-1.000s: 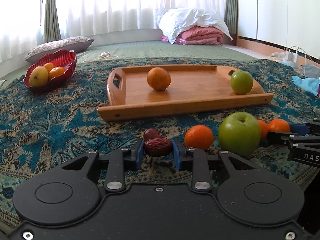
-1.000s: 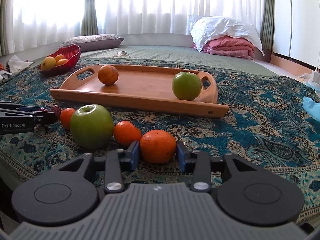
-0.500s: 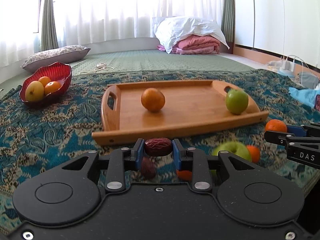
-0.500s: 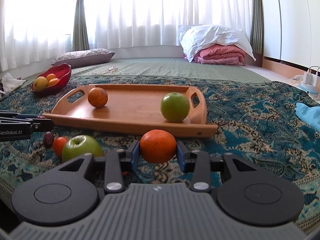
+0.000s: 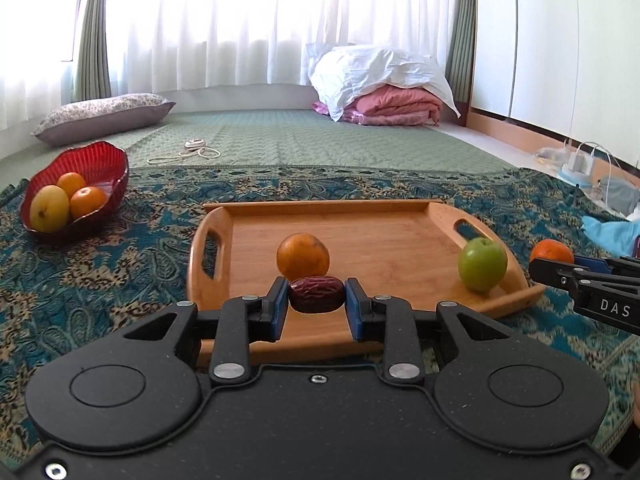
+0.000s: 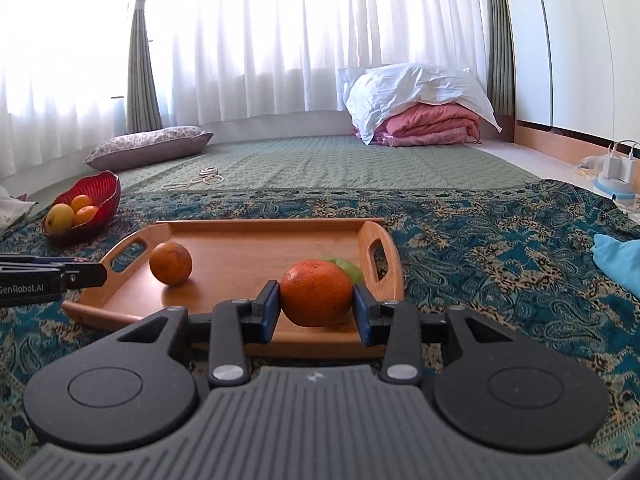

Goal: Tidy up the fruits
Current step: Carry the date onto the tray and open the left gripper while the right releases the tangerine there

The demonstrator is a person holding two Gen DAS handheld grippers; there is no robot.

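Fruit is carried in both claws above a wooden tray (image 5: 400, 240): a wrinkled red date (image 5: 317, 294) is pinched in the left claw (image 5: 317, 300), and an orange (image 6: 316, 293) is clamped in the right claw (image 6: 316, 304), each held over the tray's near edge. Already resting on the tray are a second orange (image 5: 303, 255) and a green apple (image 5: 482, 264), well apart from one another. Trouble could be expected at release: round fruit set down on smooth wood may roll, knock into the apple or the other orange, or be lost over the low rim, and the soft date may be crushed if squeezed harder. The tray is laid on a teal paisley cloth (image 6: 500, 248) spread over the floor, with a red bowl (image 5: 104, 160) of oranges and a yellow fruit kept to the left. Beyond, a green quilted mat, a floral pillow, folded pink bedding and sunlit white curtains are seen.
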